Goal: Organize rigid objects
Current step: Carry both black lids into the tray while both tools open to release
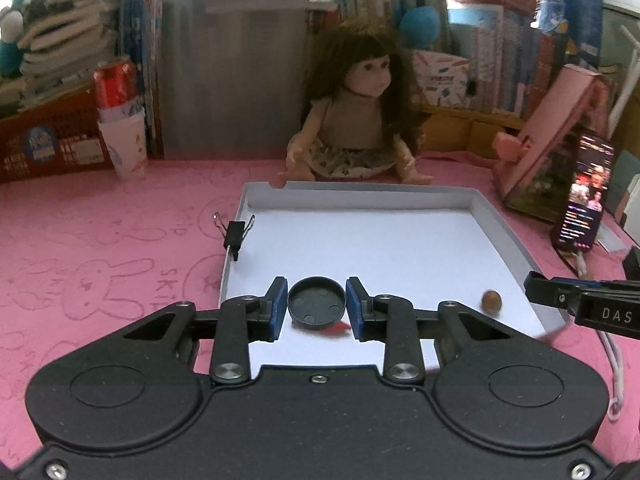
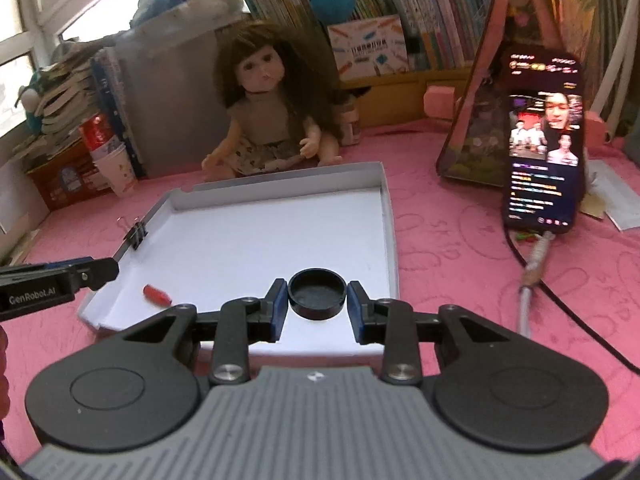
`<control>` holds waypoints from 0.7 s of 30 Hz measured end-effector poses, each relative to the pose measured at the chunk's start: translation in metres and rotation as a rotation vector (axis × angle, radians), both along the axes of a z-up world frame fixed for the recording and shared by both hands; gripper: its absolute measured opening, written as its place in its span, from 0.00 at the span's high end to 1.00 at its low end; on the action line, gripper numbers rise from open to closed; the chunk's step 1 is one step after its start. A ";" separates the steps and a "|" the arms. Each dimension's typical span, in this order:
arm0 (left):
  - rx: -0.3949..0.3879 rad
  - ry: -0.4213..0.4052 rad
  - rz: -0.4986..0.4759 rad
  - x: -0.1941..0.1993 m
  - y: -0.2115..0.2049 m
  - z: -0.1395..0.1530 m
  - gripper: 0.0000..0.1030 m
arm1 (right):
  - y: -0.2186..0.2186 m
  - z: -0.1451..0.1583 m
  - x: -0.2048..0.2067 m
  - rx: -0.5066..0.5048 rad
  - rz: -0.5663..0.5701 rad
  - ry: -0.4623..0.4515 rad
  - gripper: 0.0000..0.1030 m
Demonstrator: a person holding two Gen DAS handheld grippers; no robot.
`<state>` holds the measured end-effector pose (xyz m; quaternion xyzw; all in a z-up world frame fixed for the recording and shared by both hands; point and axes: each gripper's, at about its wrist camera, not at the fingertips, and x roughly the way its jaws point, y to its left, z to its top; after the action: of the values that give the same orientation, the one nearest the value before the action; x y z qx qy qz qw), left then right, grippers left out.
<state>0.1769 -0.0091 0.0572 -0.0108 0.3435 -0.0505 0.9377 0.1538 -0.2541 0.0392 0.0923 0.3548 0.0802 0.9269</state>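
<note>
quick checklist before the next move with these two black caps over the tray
1. Left gripper grips its black cap between both pads: ok.
2. Right gripper grips the other cap: ok.
3. Both caps are above the white tray: ok.
4. Bare tray floor free for setting down: ok.
5. Red piece and brown ball already in the tray, clear of the right cap: ok; the left cap hangs over the red piece: not ok.
6. Height of caps above the floor: cannot tell.
</note>
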 end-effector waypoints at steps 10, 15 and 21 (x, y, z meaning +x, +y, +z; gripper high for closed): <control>0.012 0.124 0.033 0.063 -0.006 -0.023 0.71 | 0.008 -0.017 0.060 -0.017 0.004 0.139 0.64; 0.028 0.149 0.044 0.073 -0.008 -0.035 0.71 | 0.016 -0.025 0.069 -0.043 0.010 0.159 0.64; 0.047 0.159 0.054 0.080 -0.007 -0.045 0.71 | 0.018 -0.032 0.075 -0.051 0.012 0.174 0.64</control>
<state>0.2572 -0.0162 0.0124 -0.0020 0.4176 -0.0163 0.9085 0.2287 -0.2361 0.0076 0.0732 0.4363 0.0682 0.8942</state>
